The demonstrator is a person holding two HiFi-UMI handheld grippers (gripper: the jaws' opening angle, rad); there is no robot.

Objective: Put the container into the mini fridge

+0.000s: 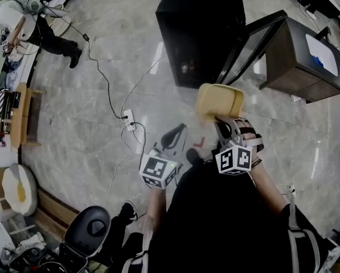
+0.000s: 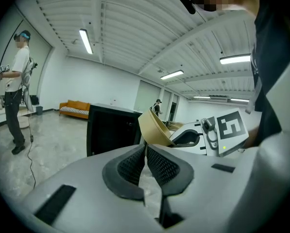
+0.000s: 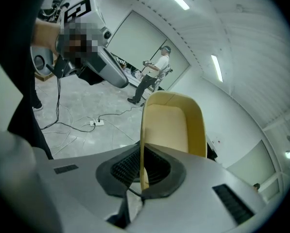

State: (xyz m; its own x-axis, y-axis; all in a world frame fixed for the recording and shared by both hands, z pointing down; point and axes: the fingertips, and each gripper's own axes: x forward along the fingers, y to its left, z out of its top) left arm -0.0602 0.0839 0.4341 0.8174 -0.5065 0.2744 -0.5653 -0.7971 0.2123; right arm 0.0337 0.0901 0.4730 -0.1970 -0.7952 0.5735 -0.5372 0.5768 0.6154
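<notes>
A pale yellow container (image 1: 219, 102) hangs over the marble floor, just in front of the black mini fridge (image 1: 198, 33), whose door (image 1: 252, 44) stands open to the right. My right gripper (image 1: 226, 127) is shut on the container's rim; in the right gripper view the pads pinch one wall of the container (image 3: 171, 125) at my right gripper (image 3: 142, 166). My left gripper (image 1: 172, 138) is held lower and to the left, shut with nothing in it. In the left gripper view its closed left gripper (image 2: 145, 164) points at the fridge (image 2: 110, 130) and the container (image 2: 157, 127).
A power strip (image 1: 128, 118) with trailing cables lies on the floor left of the fridge. A dark cabinet (image 1: 306, 61) stands right of the open door. A person (image 1: 27, 21) stands far left; a chair (image 1: 90, 229) is near my feet.
</notes>
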